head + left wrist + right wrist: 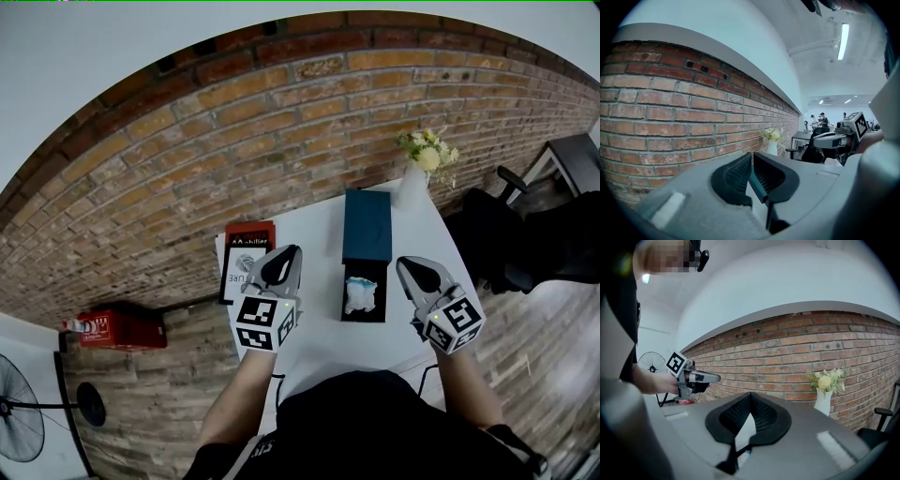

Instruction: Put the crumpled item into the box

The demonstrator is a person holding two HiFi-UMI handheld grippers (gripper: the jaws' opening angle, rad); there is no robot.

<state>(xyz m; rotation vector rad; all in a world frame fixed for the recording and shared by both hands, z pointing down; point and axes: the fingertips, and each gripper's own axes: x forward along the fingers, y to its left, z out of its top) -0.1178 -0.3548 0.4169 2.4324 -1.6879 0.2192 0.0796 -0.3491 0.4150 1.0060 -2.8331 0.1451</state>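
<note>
The crumpled item point(361, 295) lies inside the box point(365, 318), down in its black tray, with the teal lid point(367, 225) lying open on the far side. By my reading the putting-in is done, and what you need now is a clean exit. Your left tool point(284, 262) and right tool point(412, 270) hover on either side of the box, each with its jaws together and nothing between them. That suits you, since closed tips will not snag the item or the tray wall. If the item needs seating lower, press it from straight above with one closed tip, and steady the box with the other tool so it does not slide on the smooth tabletop point(319, 342). For room, the red and black booklet point(247, 255) lies just beside your left tool. The vase point(412, 187) of flowers stands near the far right corner beyond the lid, and the tabletop's right edge runs close by your right tool. The near side, towards your body, looks like the open way out.
</note>
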